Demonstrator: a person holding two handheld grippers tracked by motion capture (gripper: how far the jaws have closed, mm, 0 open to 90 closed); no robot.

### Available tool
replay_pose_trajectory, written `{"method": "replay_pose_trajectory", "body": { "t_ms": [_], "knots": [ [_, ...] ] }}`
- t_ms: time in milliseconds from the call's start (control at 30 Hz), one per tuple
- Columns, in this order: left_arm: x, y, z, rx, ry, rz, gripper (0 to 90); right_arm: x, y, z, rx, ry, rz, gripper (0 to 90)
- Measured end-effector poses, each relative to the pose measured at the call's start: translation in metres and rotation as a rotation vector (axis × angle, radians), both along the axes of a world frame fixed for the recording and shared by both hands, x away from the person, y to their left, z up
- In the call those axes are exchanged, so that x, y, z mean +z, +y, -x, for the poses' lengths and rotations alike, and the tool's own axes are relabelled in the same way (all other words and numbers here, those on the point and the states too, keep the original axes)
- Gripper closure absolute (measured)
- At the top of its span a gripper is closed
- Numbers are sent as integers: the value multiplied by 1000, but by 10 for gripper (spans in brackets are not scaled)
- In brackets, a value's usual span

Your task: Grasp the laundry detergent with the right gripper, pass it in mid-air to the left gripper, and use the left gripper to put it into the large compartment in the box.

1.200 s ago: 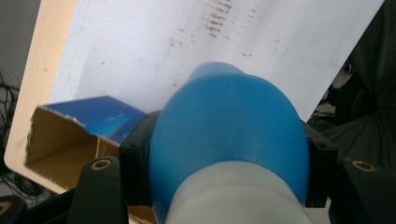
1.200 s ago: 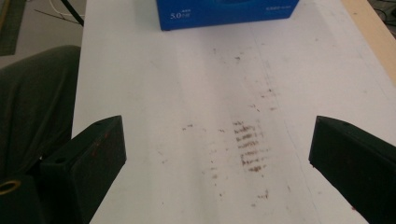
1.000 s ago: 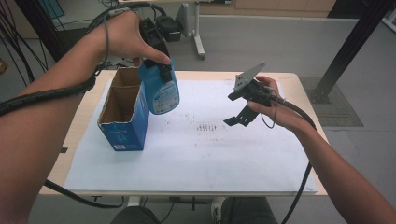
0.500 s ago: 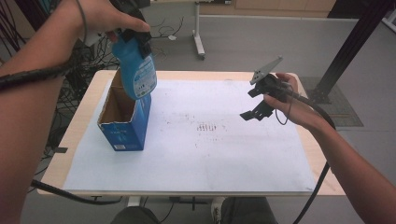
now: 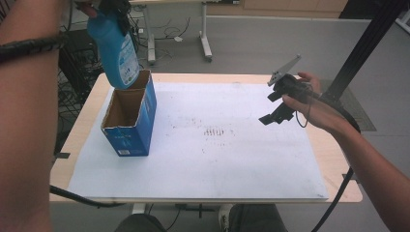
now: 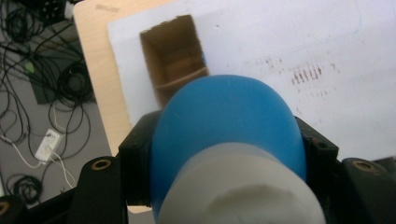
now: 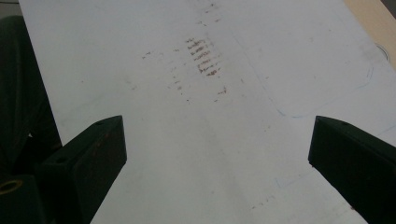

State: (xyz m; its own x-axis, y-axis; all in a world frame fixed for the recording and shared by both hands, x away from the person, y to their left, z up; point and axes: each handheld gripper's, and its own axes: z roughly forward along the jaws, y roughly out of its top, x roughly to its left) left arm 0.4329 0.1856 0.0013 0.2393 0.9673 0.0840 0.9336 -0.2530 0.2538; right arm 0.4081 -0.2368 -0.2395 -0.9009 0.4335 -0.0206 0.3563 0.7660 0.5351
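The left hand-held gripper (image 6: 224,154) is clenched on a blue bottle (image 5: 116,48), with one black jaw pressing on each side of the bottle's body, as the left gripper view shows. The bottle has a white cap (image 6: 243,186) at the end nearest to that camera. In the high view the bottle hangs in the air just above the far edge of the open cardboard box (image 5: 129,120), tilted a little, and its bottom is close to the rim of the box. The box stands upright on the white sheet (image 5: 232,159) that covers the tabletop (image 5: 338,166), near the sheet's left side. The right hand-held gripper (image 5: 275,116) is released and grasps nothing; it hovers over the sheet well apart from the box, to the right of it.
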Motion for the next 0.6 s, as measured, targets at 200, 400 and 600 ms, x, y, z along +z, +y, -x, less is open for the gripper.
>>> {"method": "replay_pose_trajectory", "body": {
  "t_ms": [200, 400, 600],
  "knots": [
    [-4, 18, -1, 103, 3, 8, 375, 4, -1, 0, -2, -5, 0, 42],
    [-15, 33, -3, 161, 14, 18, 375, 5, 0, 1, 6, -8, 1, 43],
    [-26, 40, -5, 178, 17, 25, 375, 3, 1, -1, 10, 6, 6, 43]
  ]
}}
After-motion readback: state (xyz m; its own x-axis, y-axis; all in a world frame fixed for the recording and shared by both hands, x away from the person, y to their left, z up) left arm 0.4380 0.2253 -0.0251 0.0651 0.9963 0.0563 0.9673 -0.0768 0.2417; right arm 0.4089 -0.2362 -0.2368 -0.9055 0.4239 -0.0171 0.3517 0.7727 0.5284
